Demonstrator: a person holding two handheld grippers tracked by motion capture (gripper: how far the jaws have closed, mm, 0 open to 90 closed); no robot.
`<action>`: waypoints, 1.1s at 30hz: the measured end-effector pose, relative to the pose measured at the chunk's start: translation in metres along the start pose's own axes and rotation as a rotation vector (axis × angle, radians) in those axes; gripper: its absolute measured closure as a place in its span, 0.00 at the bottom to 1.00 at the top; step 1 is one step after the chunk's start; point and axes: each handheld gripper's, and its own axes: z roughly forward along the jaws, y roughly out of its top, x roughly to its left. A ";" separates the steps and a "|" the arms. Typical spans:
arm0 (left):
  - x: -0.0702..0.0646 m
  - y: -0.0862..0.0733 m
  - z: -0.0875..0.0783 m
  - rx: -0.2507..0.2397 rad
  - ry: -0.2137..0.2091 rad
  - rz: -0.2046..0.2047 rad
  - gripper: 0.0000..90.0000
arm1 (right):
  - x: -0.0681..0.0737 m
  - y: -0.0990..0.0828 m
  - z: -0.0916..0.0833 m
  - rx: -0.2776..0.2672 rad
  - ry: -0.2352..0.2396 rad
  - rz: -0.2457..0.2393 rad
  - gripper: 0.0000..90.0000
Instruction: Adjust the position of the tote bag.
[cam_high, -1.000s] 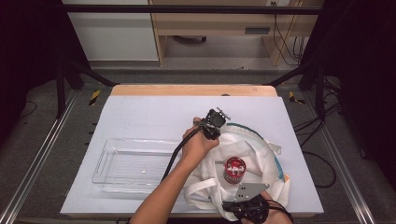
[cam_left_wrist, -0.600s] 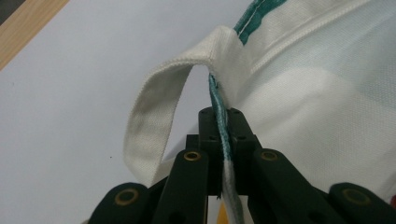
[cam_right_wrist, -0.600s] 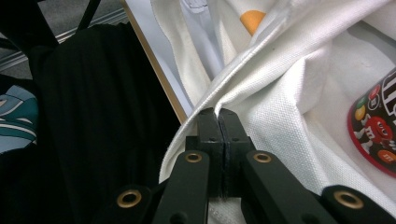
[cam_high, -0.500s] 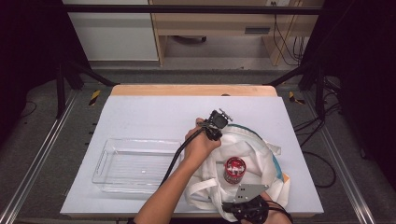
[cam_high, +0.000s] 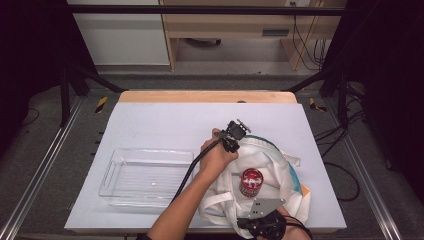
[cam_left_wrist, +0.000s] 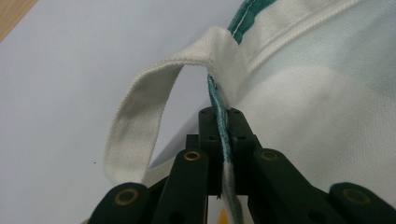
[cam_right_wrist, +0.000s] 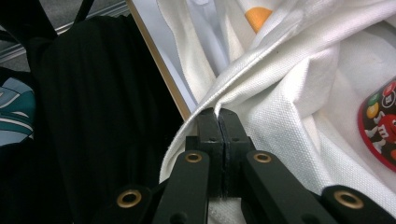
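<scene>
- High view: a white cloth bag (cam_high: 270, 165) lies on the pale table (cam_high: 165, 125), with a gripper clamped on each end of its mouth.
- Left gripper (cam_high: 231, 142) sits at the far rim of the bag, held by the person's left hand (cam_high: 216, 159); its jaws are pressed together on the rim.
- Left gripper view: the two black jaws are closed on a thin green-edged seam of the bag (cam_left_wrist: 223, 135), which runs up out of the jaw tips and down between them.
- A white strap (cam_left_wrist: 140, 126) loops out to the left of those jaws, joined to the rim just above the tips; the bag's white side spreads to the right of them.
- Right gripper (cam_high: 260, 224) is at the near rim, close to the table's front edge, with its grey plate on top.
- Right gripper view: its jaws are squeezed tight on a fold of the bag's white cloth (cam_right_wrist: 217, 109), which fans up and to the right from the tips.
- A round red tin (cam_high: 251, 181) with candy figures on its lid lies inside the open bag, between the two grippers; in the right gripper view its lid (cam_right_wrist: 380, 123) shows to the right of the jaws.
- A clear plastic tray (cam_high: 117, 170) rests on the table well to the left of the bag, apart from both grippers.
</scene>
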 end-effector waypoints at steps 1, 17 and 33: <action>-0.001 0.000 0.001 0.001 0.000 0.001 0.97 | 0.000 0.000 0.001 0.002 0.000 -0.003 1.00; -0.004 -0.006 -0.012 -0.031 0.011 0.038 0.88 | -0.003 -0.001 0.000 -0.001 0.009 0.038 0.93; -0.013 -0.019 -0.070 -0.188 -0.013 0.056 0.62 | -0.015 0.011 -0.044 -0.056 -0.091 0.080 0.63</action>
